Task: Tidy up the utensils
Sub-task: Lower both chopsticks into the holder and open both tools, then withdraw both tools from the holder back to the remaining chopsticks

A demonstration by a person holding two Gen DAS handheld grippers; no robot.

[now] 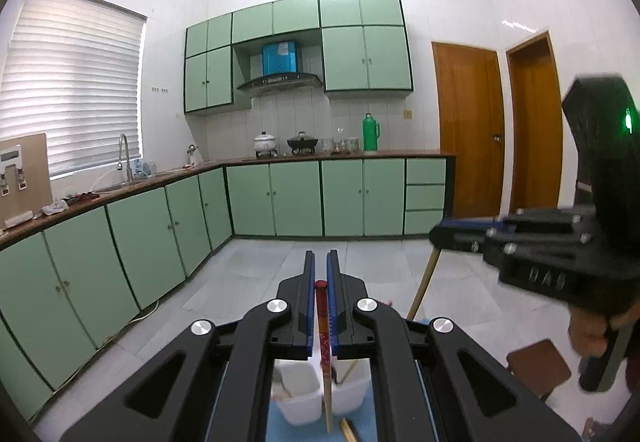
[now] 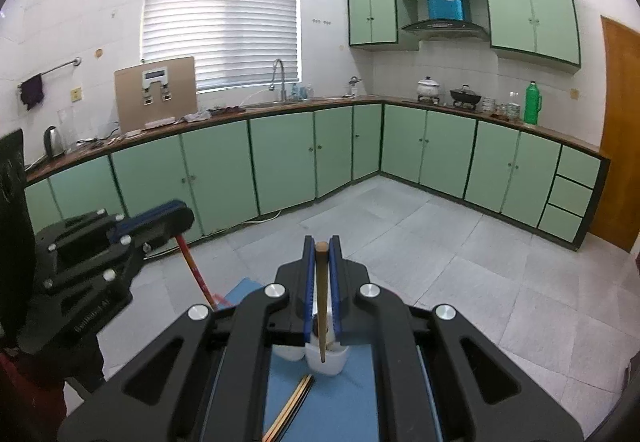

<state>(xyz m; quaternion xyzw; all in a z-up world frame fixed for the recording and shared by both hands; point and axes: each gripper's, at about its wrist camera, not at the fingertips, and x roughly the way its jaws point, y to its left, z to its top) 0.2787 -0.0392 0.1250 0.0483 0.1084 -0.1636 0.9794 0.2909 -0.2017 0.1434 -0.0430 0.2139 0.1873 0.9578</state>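
Note:
My left gripper (image 1: 320, 262) is shut on a red-topped chopstick (image 1: 323, 326) that hangs down over a white two-compartment holder (image 1: 304, 394) on a blue mat (image 1: 280, 426). My right gripper (image 2: 321, 246) is shut on a plain wooden chopstick (image 2: 321, 298) whose tip points into the white holder (image 2: 332, 364). The right gripper also shows in the left wrist view (image 1: 440, 234), holding the wooden chopstick (image 1: 424, 282). The left gripper shows in the right wrist view (image 2: 176, 218) with the red chopstick (image 2: 196, 270). Several wooden chopsticks (image 2: 292, 410) lie on the blue mat (image 2: 360, 402).
A brown stool (image 1: 538, 366) stands right of the mat. Green kitchen cabinets (image 2: 280, 154) line the far walls beyond a grey tiled floor (image 2: 460, 262). Two wooden doors (image 1: 468, 130) are at the right.

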